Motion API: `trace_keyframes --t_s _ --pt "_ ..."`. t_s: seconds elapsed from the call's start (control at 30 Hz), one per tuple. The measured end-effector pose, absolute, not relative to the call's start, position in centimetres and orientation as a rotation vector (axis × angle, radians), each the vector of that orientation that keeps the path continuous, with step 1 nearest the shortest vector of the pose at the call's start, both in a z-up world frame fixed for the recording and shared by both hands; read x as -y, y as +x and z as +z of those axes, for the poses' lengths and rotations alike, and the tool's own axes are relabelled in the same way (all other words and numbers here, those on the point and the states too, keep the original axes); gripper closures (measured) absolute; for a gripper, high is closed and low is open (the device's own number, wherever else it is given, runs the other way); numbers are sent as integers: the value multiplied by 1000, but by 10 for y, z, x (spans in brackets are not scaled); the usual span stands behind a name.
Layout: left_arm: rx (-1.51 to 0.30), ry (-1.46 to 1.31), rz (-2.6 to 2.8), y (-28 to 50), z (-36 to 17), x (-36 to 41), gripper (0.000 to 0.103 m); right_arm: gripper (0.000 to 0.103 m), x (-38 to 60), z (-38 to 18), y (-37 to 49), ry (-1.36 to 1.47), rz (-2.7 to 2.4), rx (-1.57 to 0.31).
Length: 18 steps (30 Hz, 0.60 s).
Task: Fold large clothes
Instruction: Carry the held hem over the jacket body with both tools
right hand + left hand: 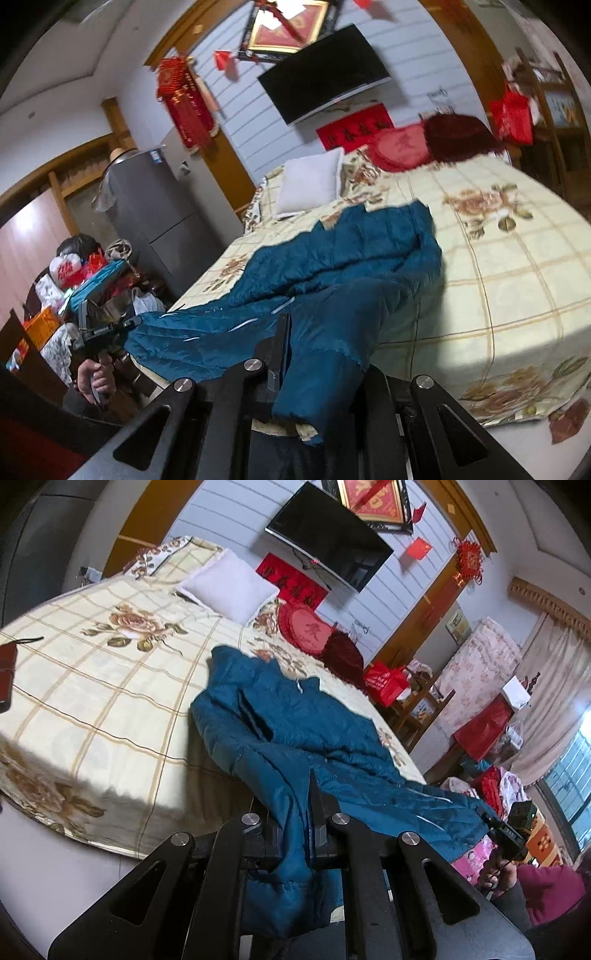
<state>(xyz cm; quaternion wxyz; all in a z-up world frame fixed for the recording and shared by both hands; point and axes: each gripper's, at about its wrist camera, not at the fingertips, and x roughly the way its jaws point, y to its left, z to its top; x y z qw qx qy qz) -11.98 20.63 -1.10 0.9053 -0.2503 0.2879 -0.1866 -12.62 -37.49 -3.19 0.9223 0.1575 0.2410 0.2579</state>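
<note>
A teal quilted jacket (295, 731) lies spread over the near edge of the bed (103, 686), its collar end toward the pillows. My left gripper (301, 812) is shut on one bottom corner of the jacket, cloth bunched between the jaws. My right gripper (295, 347) is shut on the other corner of the jacket (343, 258), the hem hanging down over it. Each gripper also shows in the other's view: the right gripper (506, 830) at the far right, the left gripper (99, 332) at the far left, both off the bed's edge.
The bed (517, 280) has a cream plaid floral cover. A white pillow (229, 585) and red cushions (310, 627) lie at the head. A grey fridge (155, 214) stands left of the bed. Cluttered furniture and red bags (388, 683) stand beside it.
</note>
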Motion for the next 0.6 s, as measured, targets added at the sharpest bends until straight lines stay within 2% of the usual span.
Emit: trace_keyframes --t_s 0.27,0.6 --pt "-479 -488 -418 -143 36 -208 96 91 377 3 -153 280 549 -376" --pt "-426 -473 -372 -90 48 -199 96 91 373 9 -124 266 522 -359"
